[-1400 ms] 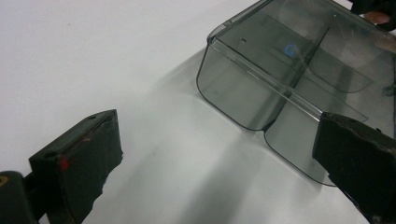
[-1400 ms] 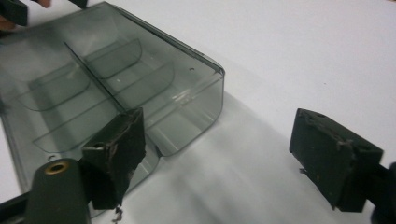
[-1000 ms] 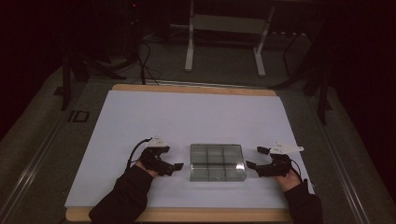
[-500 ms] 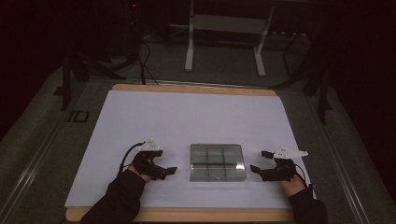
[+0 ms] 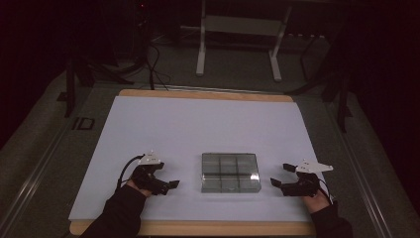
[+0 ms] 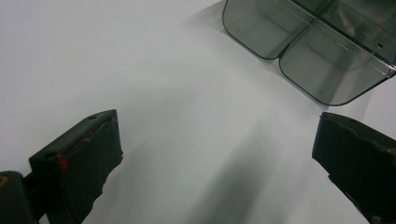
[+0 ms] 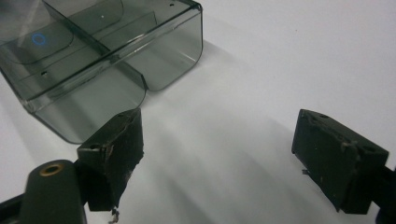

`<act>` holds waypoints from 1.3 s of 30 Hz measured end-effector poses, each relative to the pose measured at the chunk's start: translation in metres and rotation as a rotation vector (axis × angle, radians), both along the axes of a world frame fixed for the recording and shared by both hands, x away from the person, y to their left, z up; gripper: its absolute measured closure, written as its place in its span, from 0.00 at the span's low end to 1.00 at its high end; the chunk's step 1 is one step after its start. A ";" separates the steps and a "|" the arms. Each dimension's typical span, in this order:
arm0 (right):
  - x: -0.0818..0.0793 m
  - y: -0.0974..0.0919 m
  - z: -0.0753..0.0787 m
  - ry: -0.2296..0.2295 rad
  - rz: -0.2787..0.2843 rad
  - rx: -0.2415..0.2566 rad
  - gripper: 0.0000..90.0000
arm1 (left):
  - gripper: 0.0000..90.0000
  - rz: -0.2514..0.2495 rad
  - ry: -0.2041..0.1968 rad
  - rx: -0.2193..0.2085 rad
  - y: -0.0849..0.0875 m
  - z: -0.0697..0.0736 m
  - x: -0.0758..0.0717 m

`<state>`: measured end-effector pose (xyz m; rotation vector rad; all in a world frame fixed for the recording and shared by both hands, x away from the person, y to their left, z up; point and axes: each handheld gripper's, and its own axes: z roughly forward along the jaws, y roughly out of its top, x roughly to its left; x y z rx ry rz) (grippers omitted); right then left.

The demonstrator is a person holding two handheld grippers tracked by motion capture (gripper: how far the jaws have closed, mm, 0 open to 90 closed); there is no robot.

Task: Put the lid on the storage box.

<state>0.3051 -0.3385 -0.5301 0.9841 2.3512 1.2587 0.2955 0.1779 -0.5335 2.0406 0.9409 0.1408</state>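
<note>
The divided tray [image 5: 230, 171], smoky clear plastic, is sitting on the white table [image 5: 208, 124] between our two claws, touching neither. We are holding the left gripper [image 5: 167, 182] just beside its left edge, jaws spread wide with nothing in them; in the left gripper view only the tray's corner [image 6: 308, 44] is showing ahead and to the right, the rest cut off. We are holding the right gripper [image 5: 279, 179] just beside the tray's right edge, jaws likewise spread and empty. In the right gripper view the tray [image 7: 102, 60] is lying ahead to the left, partly behind one jaw; a small blue ring is showing through its wall, too faint to identify
</note>
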 end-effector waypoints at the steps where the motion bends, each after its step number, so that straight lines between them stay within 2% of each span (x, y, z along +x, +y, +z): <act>1: -0.001 -0.001 0.000 0.000 -0.002 -0.001 0.18 | 0.03 0.001 0.001 -0.005 0.001 0.000 -0.001; 3: -0.003 -0.003 -0.001 0.003 -0.009 -0.002 0.18 | 0.03 0.002 0.000 -0.015 0.004 0.000 -0.003; 10: -0.011 -0.009 -0.002 -0.006 -0.037 -0.019 0.18 | 0.03 0.040 -0.010 0.028 0.011 -0.003 -0.009; 13: -0.014 -0.011 -0.002 -0.008 -0.046 -0.032 0.18 | 0.03 0.052 -0.018 0.029 0.014 -0.003 -0.011; 18: -0.021 -0.015 -0.002 -0.010 -0.065 -0.017 0.18 | 0.03 0.073 -0.038 0.047 0.018 -0.002 -0.016; 27: -0.028 -0.018 -0.002 -0.027 -0.095 -0.023 0.18 | 0.03 0.084 -0.062 0.084 0.020 -0.005 -0.025; 33: -0.028 -0.015 -0.003 -0.043 -0.101 -0.054 0.18 | 0.03 0.097 -0.082 0.066 0.022 -0.007 -0.029; 39: -0.030 -0.016 -0.003 -0.054 -0.116 -0.040 0.18 | 0.03 0.127 -0.097 0.028 0.026 -0.007 -0.030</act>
